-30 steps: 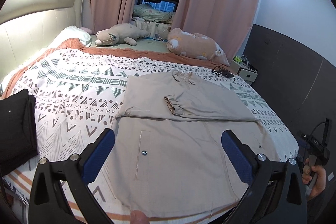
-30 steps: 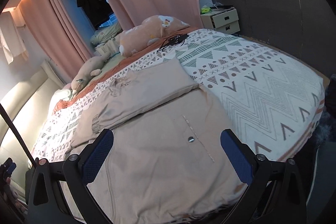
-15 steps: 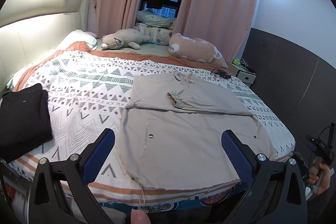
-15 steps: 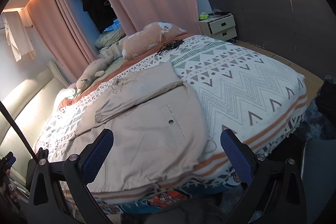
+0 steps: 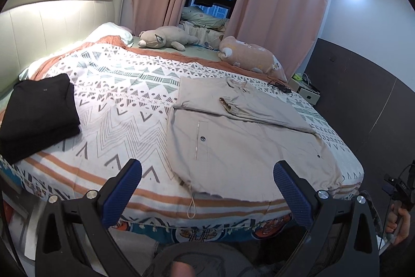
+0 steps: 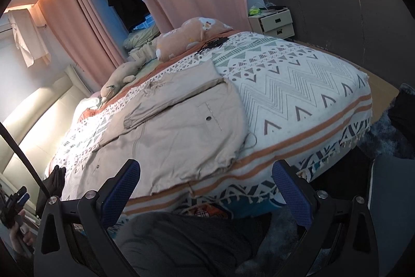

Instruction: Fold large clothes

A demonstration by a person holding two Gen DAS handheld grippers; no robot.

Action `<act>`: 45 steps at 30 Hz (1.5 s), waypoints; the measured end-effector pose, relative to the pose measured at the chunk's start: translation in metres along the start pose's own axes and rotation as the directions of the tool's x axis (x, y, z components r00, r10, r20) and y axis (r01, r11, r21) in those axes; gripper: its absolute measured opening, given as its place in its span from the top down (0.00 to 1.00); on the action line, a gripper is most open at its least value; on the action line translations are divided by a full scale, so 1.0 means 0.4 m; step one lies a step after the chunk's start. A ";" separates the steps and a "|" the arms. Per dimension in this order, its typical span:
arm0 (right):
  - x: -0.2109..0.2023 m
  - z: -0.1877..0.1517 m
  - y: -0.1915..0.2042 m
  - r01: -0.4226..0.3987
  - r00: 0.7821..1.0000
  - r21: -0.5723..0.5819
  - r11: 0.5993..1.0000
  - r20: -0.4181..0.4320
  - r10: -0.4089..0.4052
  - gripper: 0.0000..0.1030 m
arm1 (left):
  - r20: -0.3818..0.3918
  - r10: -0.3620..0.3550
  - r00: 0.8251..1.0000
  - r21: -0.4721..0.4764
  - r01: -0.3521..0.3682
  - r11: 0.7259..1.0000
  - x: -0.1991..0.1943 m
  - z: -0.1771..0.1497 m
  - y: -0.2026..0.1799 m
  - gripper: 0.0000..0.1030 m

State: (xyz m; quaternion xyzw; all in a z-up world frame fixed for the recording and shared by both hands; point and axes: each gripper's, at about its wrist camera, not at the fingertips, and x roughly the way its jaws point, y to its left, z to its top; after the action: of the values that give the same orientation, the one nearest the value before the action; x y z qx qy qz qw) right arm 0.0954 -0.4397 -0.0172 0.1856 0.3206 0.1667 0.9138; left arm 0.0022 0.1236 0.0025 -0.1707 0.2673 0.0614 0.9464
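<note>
The jacket (image 5: pixel 241 142) lies flat on the bed (image 5: pixel 124 105), its hem at the near edge and its sleeve folded across the far part. Left of it on the bed sits a folded garment (image 5: pixel 39 116). Two plush toys (image 5: pixel 166 39) lie at the far side, with a nightstand (image 6: pixel 275 22) beyond the bed's right.

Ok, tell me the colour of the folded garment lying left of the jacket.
Black. The folded garment shows best in the left wrist view.

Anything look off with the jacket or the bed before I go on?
Small things only. The jacket lies with its hem at the bed's near edge, and a drawstring dangles over the side. A tangle of black cable sits by the pink plush.
</note>
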 end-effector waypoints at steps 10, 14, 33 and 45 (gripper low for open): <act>0.082 0.002 -0.029 -0.069 0.993 0.052 0.996 -0.093 0.074 0.01 | -0.037 -0.014 0.999 -0.090 0.010 0.996 0.051 -0.057 0.075 0.00; 0.157 -0.018 -0.051 -0.123 0.981 0.104 0.987 -0.136 0.136 0.01 | -0.070 -0.019 0.997 -0.099 0.012 0.995 0.106 -0.070 0.083 0.00; 0.515 0.001 -0.169 -0.211 0.918 0.323 0.922 -0.257 0.301 0.01 | -0.204 -0.066 0.977 -0.228 0.018 0.973 0.416 -0.088 0.102 0.10; 0.495 0.093 -0.164 -0.368 0.897 0.306 0.878 -0.132 0.422 0.16 | -0.302 -0.156 0.940 -0.388 0.029 0.921 0.547 -0.104 0.155 0.17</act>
State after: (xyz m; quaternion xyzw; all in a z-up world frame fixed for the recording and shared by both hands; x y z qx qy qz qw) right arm 0.2781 -0.4219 -0.1232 0.3546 0.3833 0.3216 0.7899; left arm 0.1549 0.1723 -0.1639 -0.3702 0.3951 0.0373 0.8399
